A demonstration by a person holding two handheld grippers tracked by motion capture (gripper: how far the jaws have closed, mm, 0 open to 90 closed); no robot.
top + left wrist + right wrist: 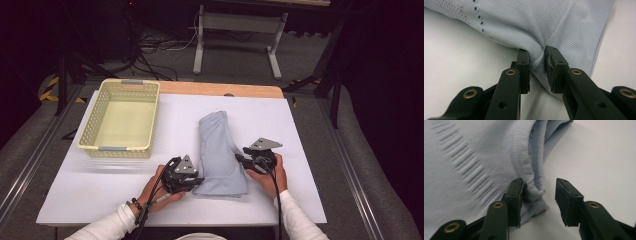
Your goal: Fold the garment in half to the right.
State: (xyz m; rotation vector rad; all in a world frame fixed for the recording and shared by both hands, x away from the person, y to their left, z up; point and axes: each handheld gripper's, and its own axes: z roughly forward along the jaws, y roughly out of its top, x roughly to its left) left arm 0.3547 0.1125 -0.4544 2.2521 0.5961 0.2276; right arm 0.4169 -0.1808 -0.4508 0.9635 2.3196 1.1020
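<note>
A folded pale-blue garment [220,155] lies on the white tabletop [300,125], its long axis running near to far, just right of an empty yellow basket [120,118]. The left hand-held gripper [192,181] sits at the garment's near left corner; in the left gripper view its jaws pinch a ridge of the knit between them, clamped on the cloth. The right hand-held gripper [239,159] meets the right edge, a little farther up; in the right gripper view its jaws stand apart, one against the layered hem [534,191], the other over bare tabletop. The basket lies to the far left, nearer the left hand, so any lift would likely swing that way.
</note>
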